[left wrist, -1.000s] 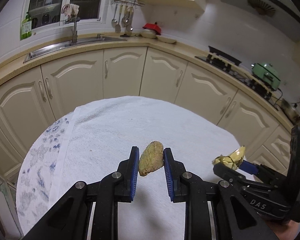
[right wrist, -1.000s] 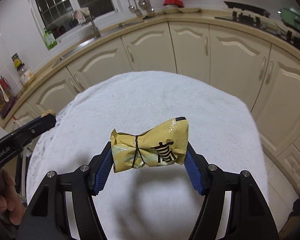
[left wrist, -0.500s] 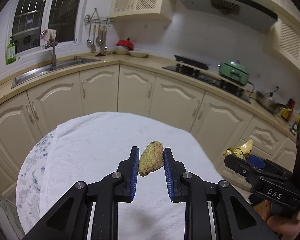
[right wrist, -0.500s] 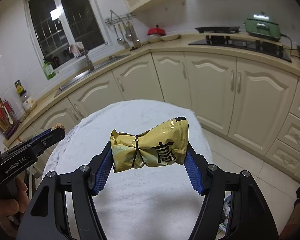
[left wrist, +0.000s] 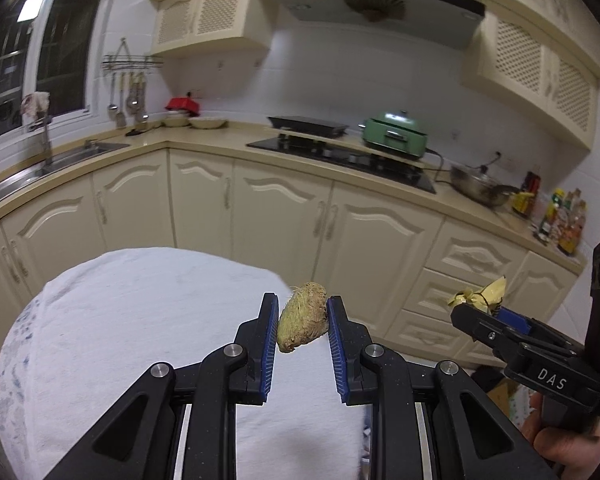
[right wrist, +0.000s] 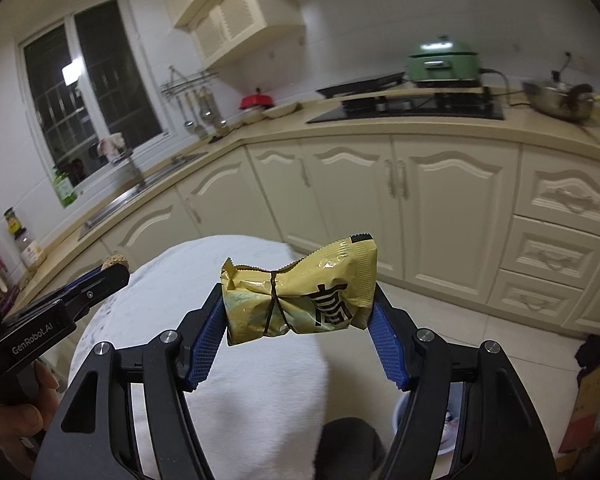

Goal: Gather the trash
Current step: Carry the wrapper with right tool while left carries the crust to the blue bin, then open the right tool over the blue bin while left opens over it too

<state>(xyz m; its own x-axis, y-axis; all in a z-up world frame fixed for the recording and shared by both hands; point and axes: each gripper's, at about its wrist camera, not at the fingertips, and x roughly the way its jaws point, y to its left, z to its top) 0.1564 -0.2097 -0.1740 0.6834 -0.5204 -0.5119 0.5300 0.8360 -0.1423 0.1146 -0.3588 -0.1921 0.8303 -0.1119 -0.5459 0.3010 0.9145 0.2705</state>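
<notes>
Kitchen, evening, dark window (right wrist: 88,92) over the sink run

1. Cream L-shaped run of panelled base cabinets (left wrist: 284,216) under a beige counter (left wrist: 236,136); matching lattice-front wall cupboards (left wrist: 212,12) above.
2. Round table under a white terry cloth (left wrist: 140,320), a blue-patterned cloth showing at its left edge; it stands in front of the cabinets, bare where visible.
3. Grey range hood (left wrist: 364,0) above a black glass hob (left wrist: 340,156) on the right-hand stretch of counter.
4. Steel sink (left wrist: 80,152) with tap on the left stretch of counter; a rail of hanging utensils (left wrist: 128,88) on the wall beside the window.
5. Mint-green lidded electric pot (left wrist: 394,134) at the back edge of the hob; a steel wok (left wrist: 476,190) on the counter right of it; bottles at the counter's far right end.
6. Red-lidded pot (left wrist: 182,104) and shallow bowls in the counter's corner.
7. Right gripper (right wrist: 296,308), black with blue pads, pinching a crumpled yellow foil snack wrapper (right wrist: 300,292) tied at the middle, held in the air past the table's right edge, over pale floor tiles.
8. Left gripper (left wrist: 302,320), same make, pressed onto a small tan fibrous lump of food scrap (left wrist: 303,322), held in the air above the table's far right edge.
9. Pale bin (right wrist: 448,428) on the floor below the right gripper, mostly hidden; contents cannot be told
</notes>
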